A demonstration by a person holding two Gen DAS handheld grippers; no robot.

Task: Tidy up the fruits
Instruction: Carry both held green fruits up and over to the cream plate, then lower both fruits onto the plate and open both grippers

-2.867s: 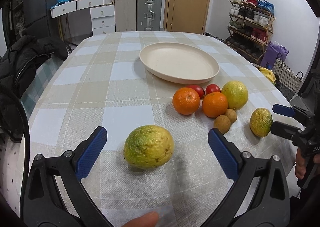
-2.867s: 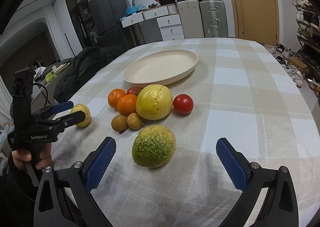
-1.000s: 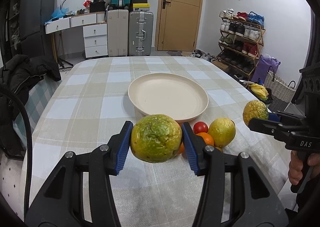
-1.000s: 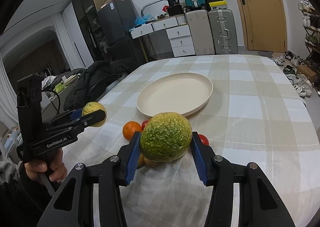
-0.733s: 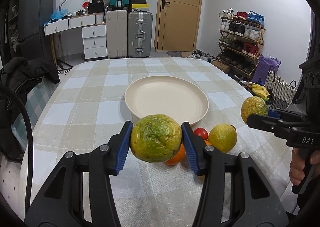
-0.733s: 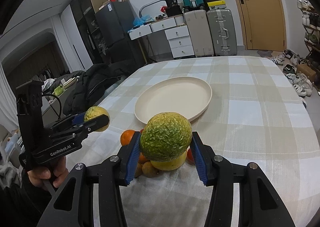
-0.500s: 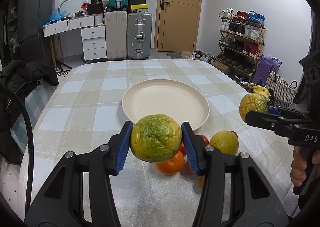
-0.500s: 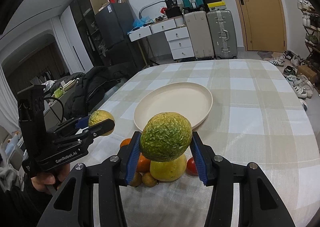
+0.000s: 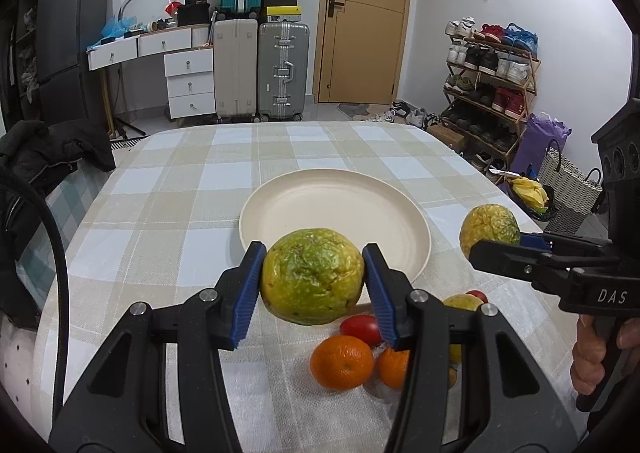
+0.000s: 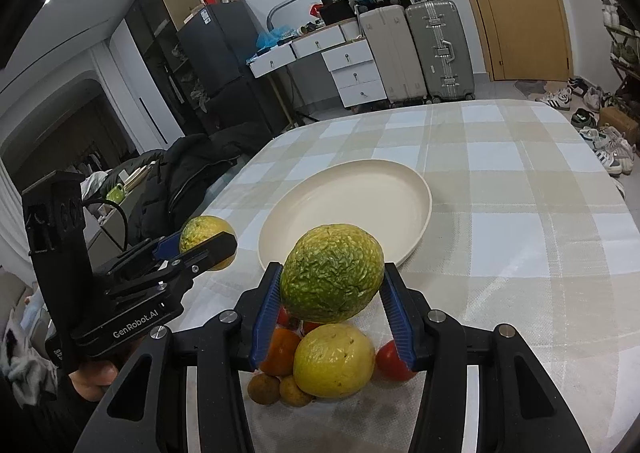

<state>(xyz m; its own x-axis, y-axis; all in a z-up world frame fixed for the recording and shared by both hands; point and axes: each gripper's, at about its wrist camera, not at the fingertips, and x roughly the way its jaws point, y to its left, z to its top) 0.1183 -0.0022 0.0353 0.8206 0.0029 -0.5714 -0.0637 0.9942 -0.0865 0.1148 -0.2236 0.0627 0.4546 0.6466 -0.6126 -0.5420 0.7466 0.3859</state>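
My left gripper is shut on a yellow-green wrinkled fruit, held above the table just short of the cream plate; it also shows in the right wrist view. My right gripper is shut on a green wrinkled fruit, held above the fruit pile near the plate's front rim; that fruit also shows in the left wrist view. On the cloth lie oranges, tomatoes, a yellow fruit and small brown fruits.
The table has a beige and white checked cloth. A dark jacket hangs at its left side. Suitcases, drawers and a shoe rack stand beyond the table.
Both grippers closed on their wrinkled fruits, lifted them off the cloth, and have carried them forward toward the plate, which now looks closer in both views.
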